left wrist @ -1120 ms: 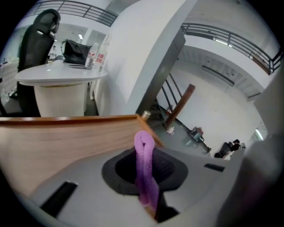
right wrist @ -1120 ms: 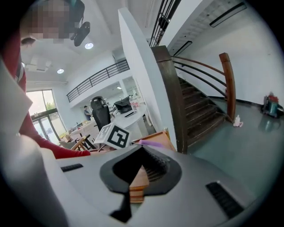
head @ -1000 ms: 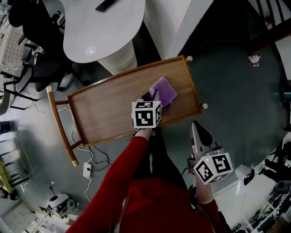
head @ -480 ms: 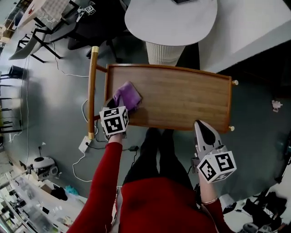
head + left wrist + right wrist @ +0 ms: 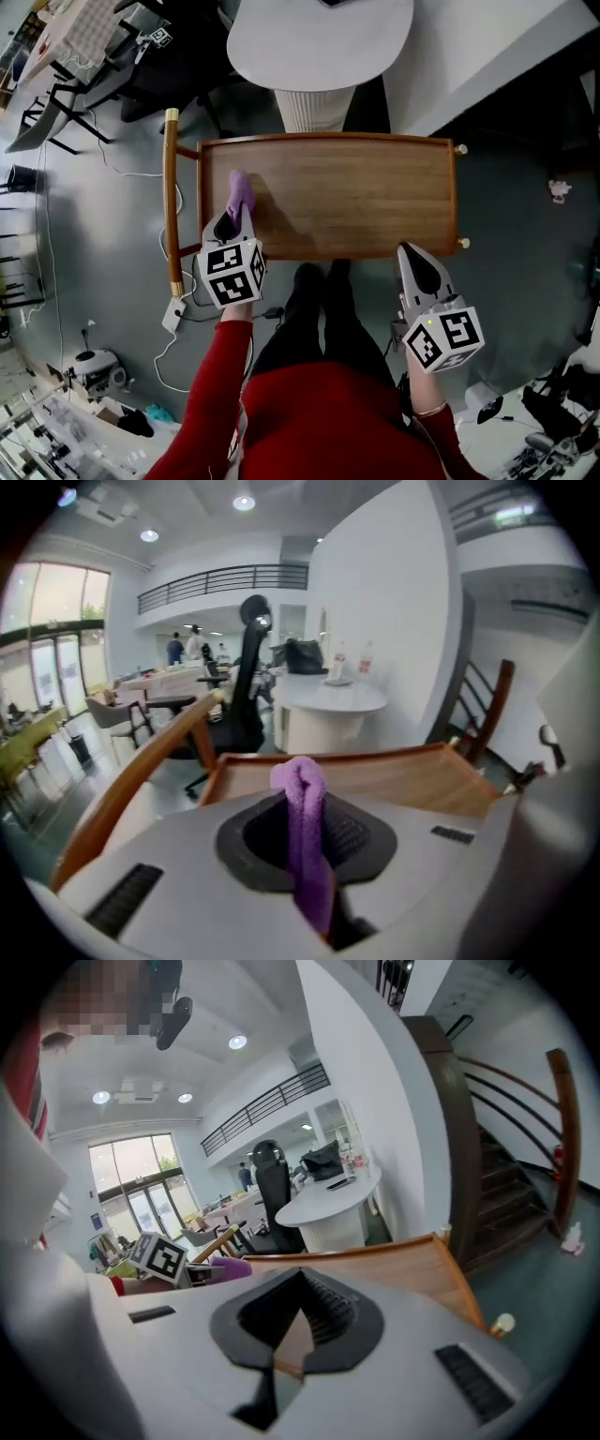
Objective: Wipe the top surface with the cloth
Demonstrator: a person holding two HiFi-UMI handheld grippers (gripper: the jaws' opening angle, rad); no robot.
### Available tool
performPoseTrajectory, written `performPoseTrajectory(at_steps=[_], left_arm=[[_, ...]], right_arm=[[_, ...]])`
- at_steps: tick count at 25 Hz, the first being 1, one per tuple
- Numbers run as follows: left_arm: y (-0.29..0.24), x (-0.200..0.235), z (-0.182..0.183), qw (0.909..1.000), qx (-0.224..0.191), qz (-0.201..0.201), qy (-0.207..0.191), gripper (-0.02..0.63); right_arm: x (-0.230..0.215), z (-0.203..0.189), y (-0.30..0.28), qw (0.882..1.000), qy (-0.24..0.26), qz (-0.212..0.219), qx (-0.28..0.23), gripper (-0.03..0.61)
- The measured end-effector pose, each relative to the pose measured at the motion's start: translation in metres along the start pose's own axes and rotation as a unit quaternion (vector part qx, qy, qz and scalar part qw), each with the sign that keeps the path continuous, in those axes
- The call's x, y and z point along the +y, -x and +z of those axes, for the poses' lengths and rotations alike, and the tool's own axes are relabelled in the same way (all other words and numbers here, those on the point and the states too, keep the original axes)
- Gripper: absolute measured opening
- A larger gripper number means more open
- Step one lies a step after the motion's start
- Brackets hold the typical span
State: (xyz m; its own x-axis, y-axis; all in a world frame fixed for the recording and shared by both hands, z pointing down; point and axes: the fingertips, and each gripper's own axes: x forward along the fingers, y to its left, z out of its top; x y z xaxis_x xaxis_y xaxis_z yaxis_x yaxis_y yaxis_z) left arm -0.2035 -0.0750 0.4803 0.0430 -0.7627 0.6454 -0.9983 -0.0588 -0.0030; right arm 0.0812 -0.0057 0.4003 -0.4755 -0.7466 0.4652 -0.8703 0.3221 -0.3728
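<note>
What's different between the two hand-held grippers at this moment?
The left gripper is clamped on the purple cloth; the right gripper is shut on nothing. The left reaches over the wooden top near its left end; the right sits at its near edge. Both have grey jaws and marker cubes.

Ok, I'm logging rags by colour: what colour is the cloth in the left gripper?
Purple. The cloth shows best in the left gripper view.

One cloth [image 5: 240,194], one cart [image 5: 375,197], two tools [image 5: 229,223] [image 5: 413,257]
</note>
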Motion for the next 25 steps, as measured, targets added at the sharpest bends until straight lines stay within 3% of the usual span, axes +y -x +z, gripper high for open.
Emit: performPoseTrajectory(at_steps=[2,3,5,8,11,14,17,20,22,25], left_arm=[[0.002,-0.068,0.019,0.9949,-0.020,-0.098,-0.006,0.049],[0.003,-0.110,0.025,0.9881,-0.026,-0.151,-0.009,0.049],[0.010,-0.196,0.033,0.9675,-0.027,-0.251,-0.011,0.049],[0.023,-0.320,0.031,0.9263,-0.003,-0.377,-0.012,0.049],[0.031,-0.394,0.017,0.8976,0.026,-0.440,-0.019,0.049],[0.039,-0.437,-0.011,0.8844,0.059,-0.462,-0.030,0.049],[0.036,-0.452,-0.043,0.8860,0.091,-0.452,-0.054,0.049],[0.020,-0.431,-0.065,0.8990,0.110,-0.416,-0.081,0.049],[0.008,-0.402,-0.073,0.9148,0.110,-0.379,-0.086,0.049],[-0.006,-0.331,-0.073,0.9452,0.105,-0.303,-0.060,0.049]], right_arm=[[-0.013,-0.002,0.020,0.999,-0.013,-0.037,-0.017,0.005],[-0.021,-0.004,0.032,0.998,-0.022,-0.059,-0.026,0.005],[-0.036,-0.007,0.063,0.993,-0.039,-0.103,-0.048,0.005],[-0.062,-0.011,0.107,0.980,-0.066,-0.174,-0.076,0.005],[-0.079,-0.020,0.130,0.967,-0.091,-0.220,-0.089,0.005],[-0.091,-0.034,0.153,0.957,-0.113,-0.249,-0.094,0.005],[-0.098,-0.039,0.167,0.955,-0.121,-0.255,-0.096,0.005],[-0.096,-0.034,0.160,0.961,-0.114,-0.236,-0.088,0.005],[-0.094,-0.031,0.150,0.970,-0.102,-0.206,-0.080,0.005],[-0.087,-0.023,0.122,0.985,-0.077,-0.142,-0.060,0.005]])
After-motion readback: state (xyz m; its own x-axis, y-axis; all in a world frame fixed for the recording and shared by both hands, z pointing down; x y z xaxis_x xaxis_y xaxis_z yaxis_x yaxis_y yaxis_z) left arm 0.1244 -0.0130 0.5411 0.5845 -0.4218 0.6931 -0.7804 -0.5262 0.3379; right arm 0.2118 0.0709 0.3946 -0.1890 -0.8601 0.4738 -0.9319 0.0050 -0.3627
